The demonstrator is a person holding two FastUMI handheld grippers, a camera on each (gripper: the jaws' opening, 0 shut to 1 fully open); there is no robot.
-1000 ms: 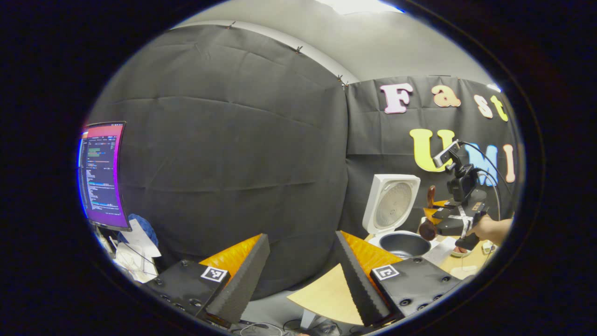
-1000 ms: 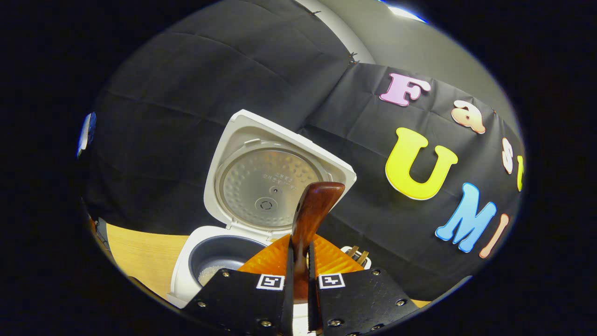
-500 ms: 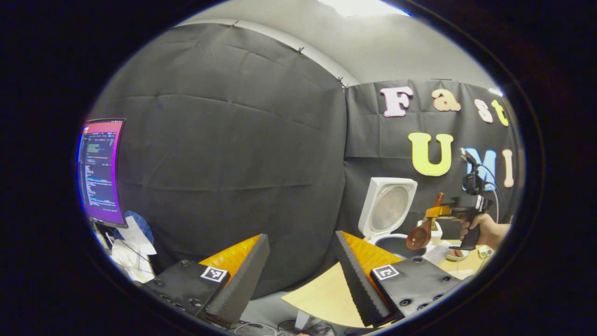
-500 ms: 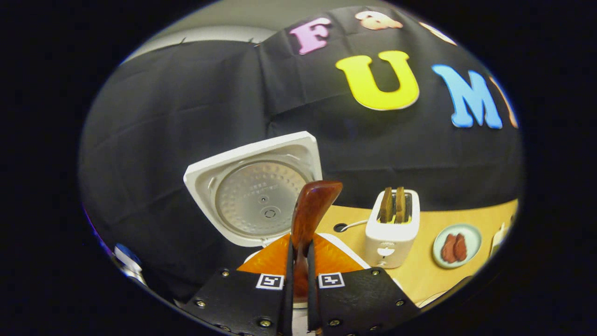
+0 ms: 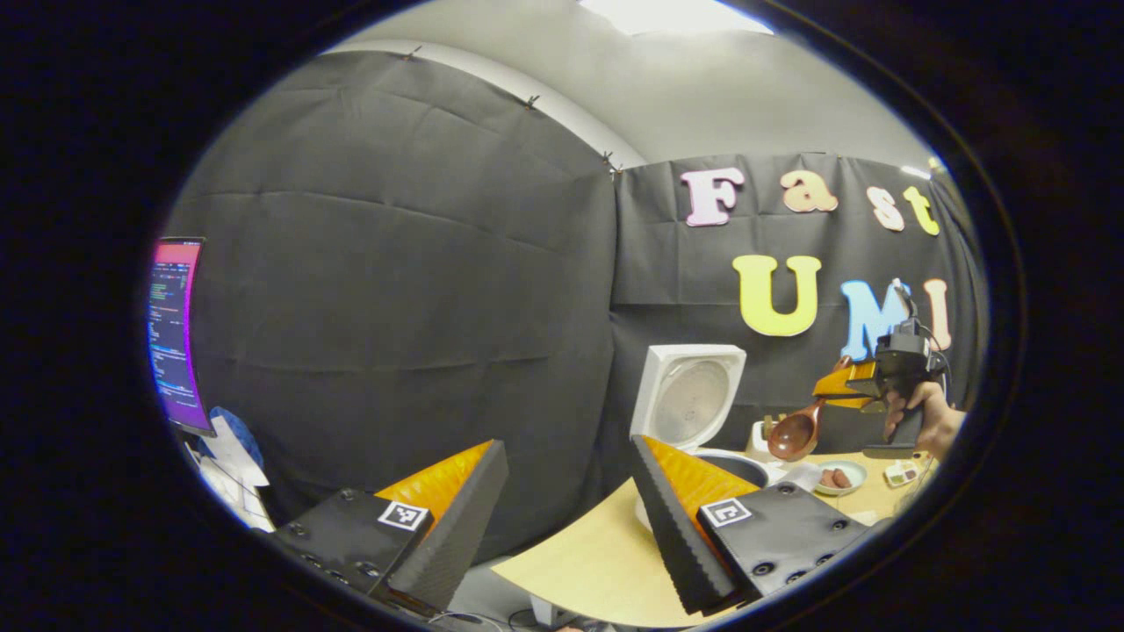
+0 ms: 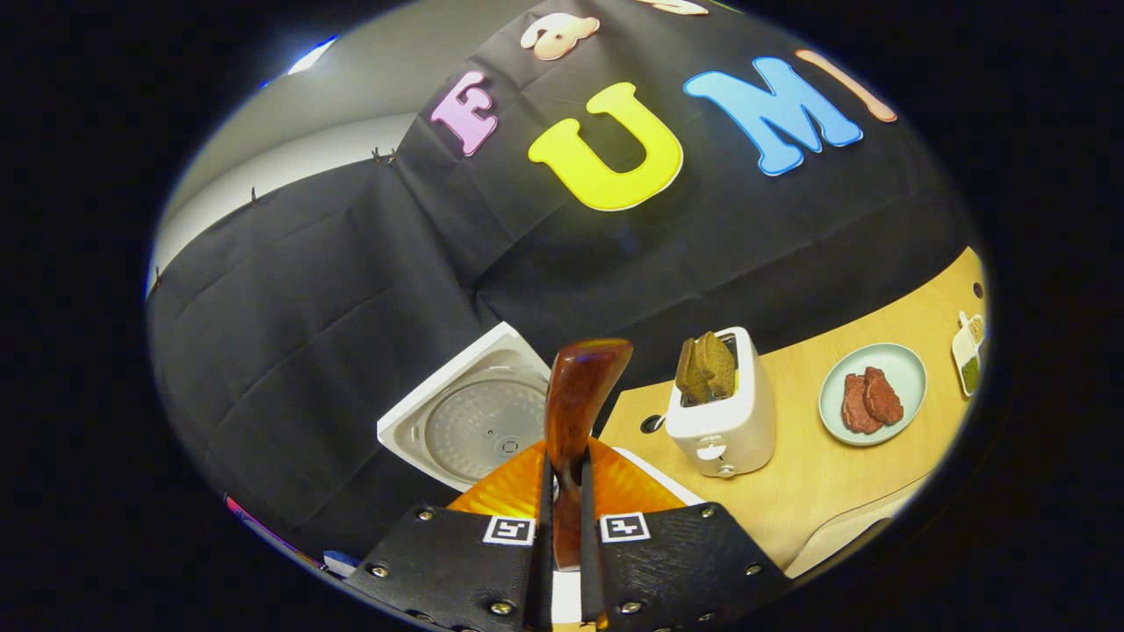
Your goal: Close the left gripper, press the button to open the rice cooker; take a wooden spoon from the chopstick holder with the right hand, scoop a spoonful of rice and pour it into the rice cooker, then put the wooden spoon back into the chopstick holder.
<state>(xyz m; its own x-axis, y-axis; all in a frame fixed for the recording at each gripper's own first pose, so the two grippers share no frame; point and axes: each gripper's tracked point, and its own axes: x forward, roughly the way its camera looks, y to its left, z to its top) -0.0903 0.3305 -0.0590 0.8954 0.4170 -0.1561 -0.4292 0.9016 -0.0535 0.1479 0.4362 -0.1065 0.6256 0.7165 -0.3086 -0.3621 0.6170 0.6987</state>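
Your right gripper (image 6: 562, 491) is clamped on the handle of the dark reddish-brown wooden spoon (image 6: 575, 412); both fingers press it from either side, and the handle end sticks up between them, in front of the white rice cooker (image 6: 474, 421). In the left gripper view you can see the same spoon (image 5: 795, 434) from the side: its bowl hangs low, facing this camera, just right of the cooker's raised lid (image 5: 689, 395) and above the table, held out from the right gripper (image 5: 843, 386) with a hand (image 5: 931, 421) on the grip behind it.

The rice cooker stands open, lid tipped back against the black cloth wall, its silvery inner plate showing (whether there is rice in the pot you cannot tell from here).

To the right of the cooker, on the pale wooden table (image 6: 817, 474), sits a white toaster (image 6: 724, 421) with two brown slices of bread poking out of its slots. Further right of the cooker, beyond the toaster, lies a pale green round plate (image 6: 904, 369) carrying two reddish pieces of meat, and past that a small seasoning container (image 6: 968, 351) at the table's far edge.

Your left gripper (image 5: 562, 500) is spread wide, fingers well apart and gripping nothing, held well to the left of the cooker, off the table's near corner. A lit computer monitor (image 5: 171, 329) stands far off to the cooker's left.
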